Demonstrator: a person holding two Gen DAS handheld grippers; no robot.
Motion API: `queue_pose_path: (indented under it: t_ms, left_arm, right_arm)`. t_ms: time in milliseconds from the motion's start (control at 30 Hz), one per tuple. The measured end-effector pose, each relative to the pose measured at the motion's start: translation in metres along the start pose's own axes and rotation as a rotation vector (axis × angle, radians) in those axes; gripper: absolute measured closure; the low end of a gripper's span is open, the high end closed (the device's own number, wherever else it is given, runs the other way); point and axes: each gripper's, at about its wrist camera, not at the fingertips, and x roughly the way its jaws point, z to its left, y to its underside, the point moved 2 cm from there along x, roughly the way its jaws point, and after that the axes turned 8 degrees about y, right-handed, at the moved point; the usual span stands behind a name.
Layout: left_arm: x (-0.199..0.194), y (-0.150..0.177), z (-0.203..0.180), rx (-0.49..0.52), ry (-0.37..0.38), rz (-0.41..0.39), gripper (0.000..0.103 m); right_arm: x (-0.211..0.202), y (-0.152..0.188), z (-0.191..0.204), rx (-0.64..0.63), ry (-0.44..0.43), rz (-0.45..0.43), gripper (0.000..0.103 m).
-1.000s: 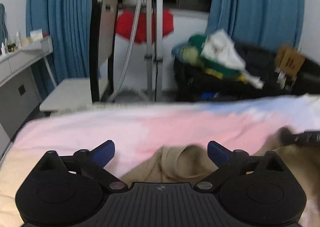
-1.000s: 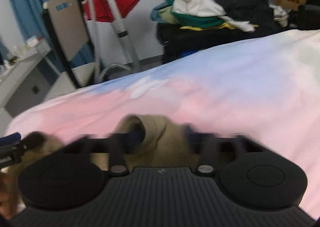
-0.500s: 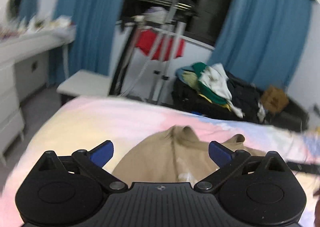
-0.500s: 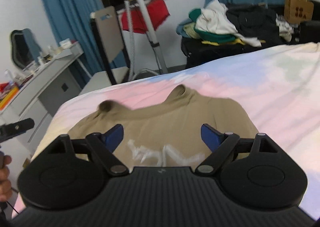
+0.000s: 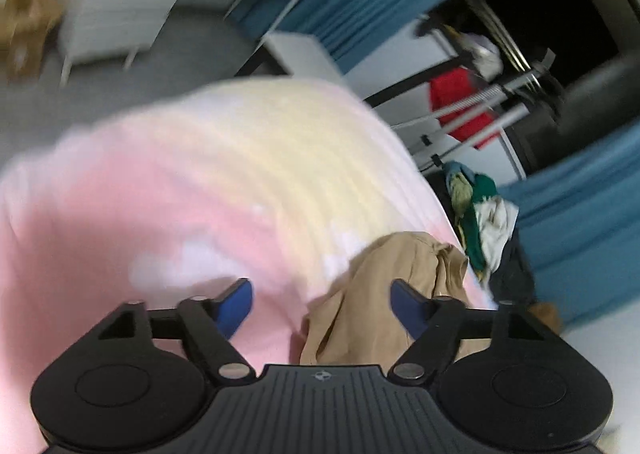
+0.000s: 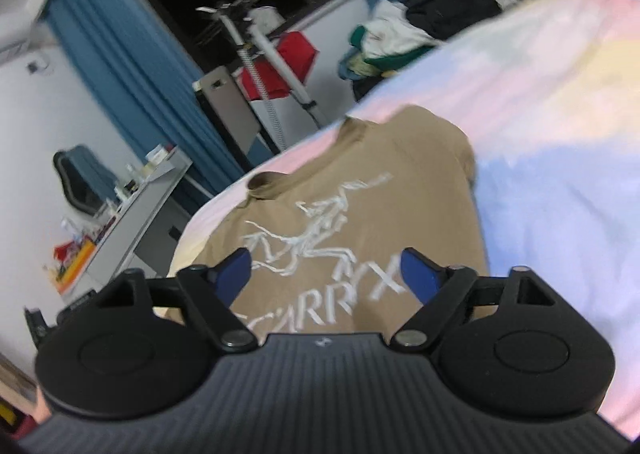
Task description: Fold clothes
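Your tan shirt [image 6: 360, 221] lies spread on the bed [image 6: 560, 125], white logo up, collar towards the far edge. Your right gripper [image 6: 326, 274] hangs over the logo, fingers closing with nothing pinched. Your left gripper [image 5: 322, 306] is closing too, empty, at the shirt's bunched edge [image 5: 384, 286]. Close now and you'll likely catch bedsheet along with fabric, or nothing. Pastel sheet, blue curtains [image 6: 132, 65], a heap of clothes [image 6: 384, 41] beyond, and a cluttered counter [image 6: 132, 205].

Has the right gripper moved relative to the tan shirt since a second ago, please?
Yes. The right gripper has drawn back from the tan shirt, whose white print now shows. Its jaws are closing with nothing pinched.
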Motion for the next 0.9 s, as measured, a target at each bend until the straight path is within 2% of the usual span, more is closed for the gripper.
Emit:
queue_pose_path:
  t_ms: [67,233,333,400,500,600,667,767,900]
  left_arm:
    - [0.011,0.002,0.011,-0.038,-0.002,0.029,0.048]
    - [0.037,0.020,0.007,-0.016,-0.022,0.066,0.068]
    - [0.046,0.025,-0.001,0.019,-0.031,0.074,0.100]
    - [0.048,0.026,-0.007,0.038,-0.041,0.057,0.101]
    - [0.036,0.009,-0.018,0.073,-0.032,-0.062,0.101]
    - [0.025,-0.018,-0.050,0.235,-0.102,-0.223,0.101]
    - [0.018,-0.032,-0.065,0.340,-0.141,-0.323,0.101]
    - [0.024,-0.041,-0.063,0.417,-0.188,-0.355,0.101]
    - [0.039,-0.037,-0.029,0.293,-0.218,-0.296,0.098]
  right_arm:
    - [0.010,0.001,-0.010,0.029,0.012,0.017,0.028]
    - [0.041,0.003,-0.020,0.106,-0.020,0.091,0.029]
    - [0.049,0.009,-0.018,0.089,-0.038,0.123,0.029]
    - [0.054,0.011,-0.017,0.083,-0.044,0.141,0.029]
    - [0.058,0.017,-0.019,0.108,-0.049,0.168,0.029]
    - [0.061,0.020,-0.018,0.089,-0.059,0.166,0.029]
    - [0.065,0.020,-0.014,0.033,-0.013,0.140,0.029]
    - [0.071,0.021,-0.012,0.014,0.019,0.128,0.029]
    - [0.069,0.024,-0.009,0.002,0.023,0.129,0.029]
